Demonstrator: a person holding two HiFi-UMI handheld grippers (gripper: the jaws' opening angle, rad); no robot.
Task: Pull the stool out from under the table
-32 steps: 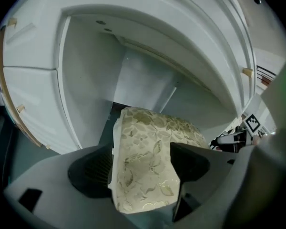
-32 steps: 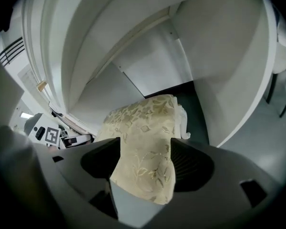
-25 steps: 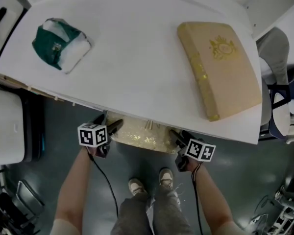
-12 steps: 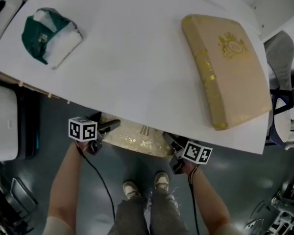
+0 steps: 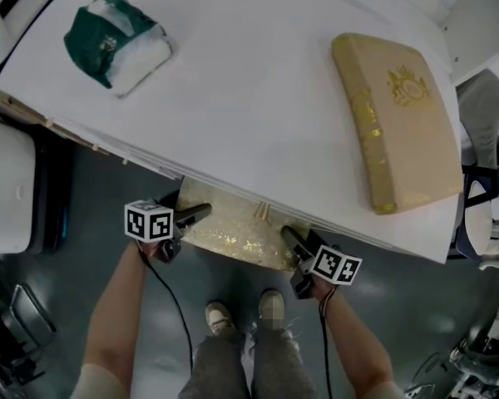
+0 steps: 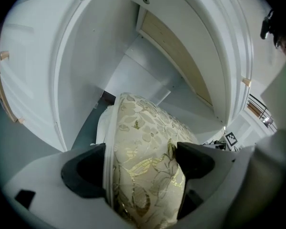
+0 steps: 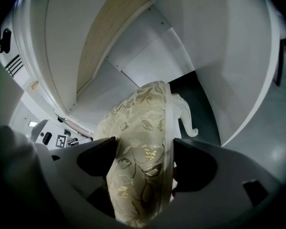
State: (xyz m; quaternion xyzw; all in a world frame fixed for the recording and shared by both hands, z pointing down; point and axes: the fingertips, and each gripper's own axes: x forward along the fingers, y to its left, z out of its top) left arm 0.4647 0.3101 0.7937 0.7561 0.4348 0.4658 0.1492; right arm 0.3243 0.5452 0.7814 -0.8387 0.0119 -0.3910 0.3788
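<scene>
The stool (image 5: pixel 233 231) has a cream seat with gold leaf pattern and shows partly past the front edge of the white table (image 5: pixel 258 115). My left gripper (image 5: pixel 187 212) is at the seat's left end, my right gripper (image 5: pixel 293 243) at its right end. In the left gripper view the cushion (image 6: pixel 143 137) fills the gap between the jaws of the left gripper (image 6: pixel 143 163). The right gripper (image 7: pixel 143 159) straddles the seat edge (image 7: pixel 143 118) the same way, with a white curved leg (image 7: pixel 187 116) behind. Both pairs of jaws have just been opening and stand wide, with the seat still between them.
A gold-beige box (image 5: pixel 399 131) lies on the table at right and a green-and-white bundle (image 5: pixel 116 44) at far left. A white unit (image 5: pixel 8 189) stands left of the table, a chair (image 5: pixel 482 140) at right. The person's feet (image 5: pixel 220 318) are just behind the stool.
A little more of the stool's seat shows beyond the table's front edge than a second ago. Both grippers stay at its two ends. The head view has shifted.
</scene>
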